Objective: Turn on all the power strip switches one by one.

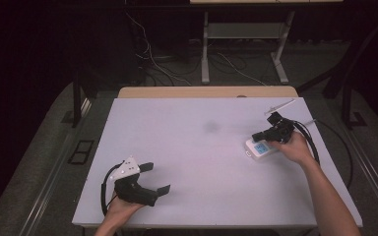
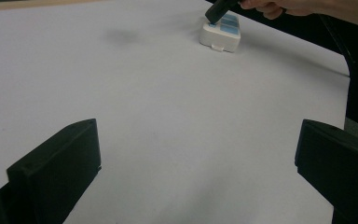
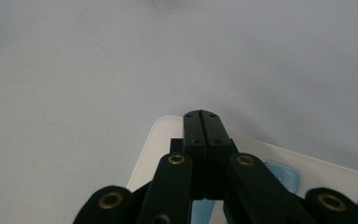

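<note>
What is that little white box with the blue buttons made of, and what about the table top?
The white box looks like hard plastic: smooth, rounded corners, slight sheen. Its blue buttons seem softer, maybe rubbery, though that is hard to tell. The table top looks like a matte white board or sheet, flat and without shine; its exact material is unclear.

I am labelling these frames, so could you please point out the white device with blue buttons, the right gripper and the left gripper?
white device with blue buttons (image 1: 261, 149): high view, on its white top face.
right gripper (image 3: 202, 119): right gripper view, where the closed jaw tips meet.
left gripper (image 1: 158, 178): high view, midway between its open jaws.
</note>
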{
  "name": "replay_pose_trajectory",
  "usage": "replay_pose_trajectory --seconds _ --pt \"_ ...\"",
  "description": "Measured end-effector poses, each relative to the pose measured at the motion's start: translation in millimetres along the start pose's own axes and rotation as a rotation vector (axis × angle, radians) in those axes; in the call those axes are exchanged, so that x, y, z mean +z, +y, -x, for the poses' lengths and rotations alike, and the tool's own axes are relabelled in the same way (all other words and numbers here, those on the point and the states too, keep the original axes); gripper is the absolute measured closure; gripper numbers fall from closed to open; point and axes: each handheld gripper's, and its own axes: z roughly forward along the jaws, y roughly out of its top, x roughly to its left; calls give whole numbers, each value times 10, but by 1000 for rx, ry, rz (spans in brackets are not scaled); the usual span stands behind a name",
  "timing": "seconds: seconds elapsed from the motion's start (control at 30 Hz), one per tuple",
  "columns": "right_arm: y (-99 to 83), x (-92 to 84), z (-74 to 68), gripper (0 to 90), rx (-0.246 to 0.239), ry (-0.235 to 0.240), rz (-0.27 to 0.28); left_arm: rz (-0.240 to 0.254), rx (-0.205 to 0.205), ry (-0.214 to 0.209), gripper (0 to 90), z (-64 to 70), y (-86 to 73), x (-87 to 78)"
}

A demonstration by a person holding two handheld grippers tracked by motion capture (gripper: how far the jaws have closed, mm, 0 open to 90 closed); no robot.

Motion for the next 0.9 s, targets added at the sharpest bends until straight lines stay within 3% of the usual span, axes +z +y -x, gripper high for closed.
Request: replay_pose_trajectory --seconds 0.4,0.53,0.9 --pt "-34 12 14 900 19 4 15 -1 -1 -4 0 18 0 14" --pt "-80 17 57 900 41 32 42 -2 -2 -4 0 15 0 18" --pt "-73 14 28 900 43 16 42 -1 -7 -2 0 -4 -3 12"
